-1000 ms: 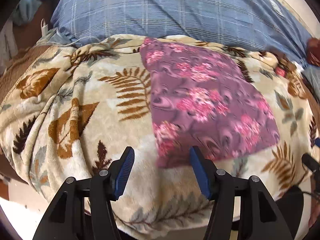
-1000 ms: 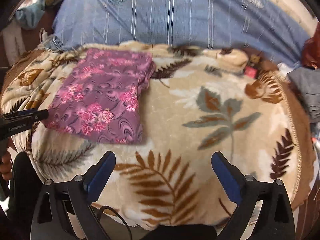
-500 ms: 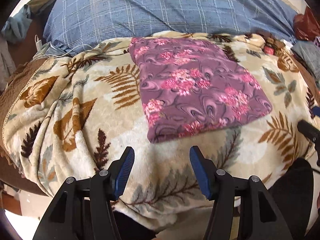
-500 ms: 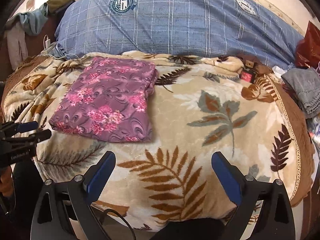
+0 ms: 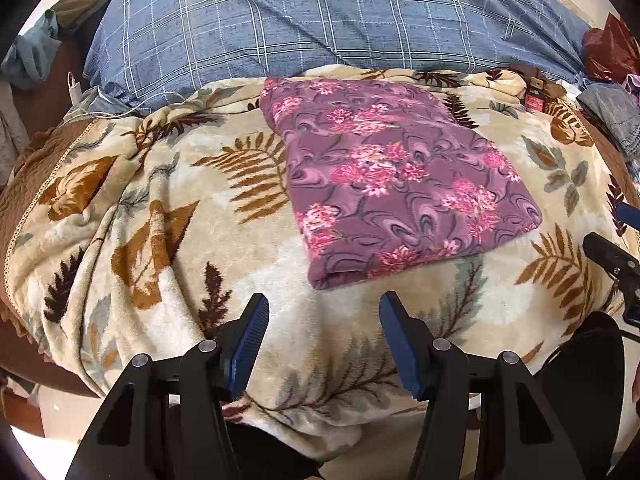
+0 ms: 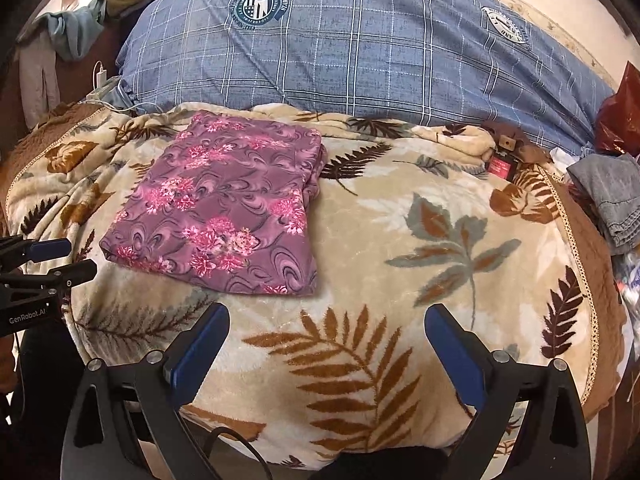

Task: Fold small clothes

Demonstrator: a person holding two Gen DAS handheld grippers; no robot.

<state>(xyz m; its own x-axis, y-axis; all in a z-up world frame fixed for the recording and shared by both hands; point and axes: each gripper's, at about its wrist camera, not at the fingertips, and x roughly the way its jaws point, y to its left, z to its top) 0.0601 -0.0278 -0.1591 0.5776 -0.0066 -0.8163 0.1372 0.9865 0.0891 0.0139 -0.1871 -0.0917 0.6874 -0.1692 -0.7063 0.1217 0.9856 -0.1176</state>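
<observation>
A purple garment with pink flowers [image 5: 396, 184] lies folded into a flat rectangle on a beige leaf-print blanket [image 5: 168, 208]. It also shows in the right wrist view [image 6: 228, 208], left of centre. My left gripper [image 5: 324, 312] is open and empty, held back from the garment's near edge. My right gripper [image 6: 326, 322] is open wide and empty, over bare blanket [image 6: 400, 272] to the right of the garment. Each gripper shows at the edge of the other's view.
A large blue checked pillow [image 6: 360, 48] lies across the back of the bed. Grey denim clothes [image 6: 612, 196] and a red bag [image 6: 620, 116] sit at the far right. A small red box [image 6: 500, 166] lies by the pillow. Clothes and a charger [image 6: 100, 76] are at the back left.
Both grippers have pulled back and up from the bed, so the folded garment looks smaller and farther away. The garment has not moved. Both grippers stay open.
</observation>
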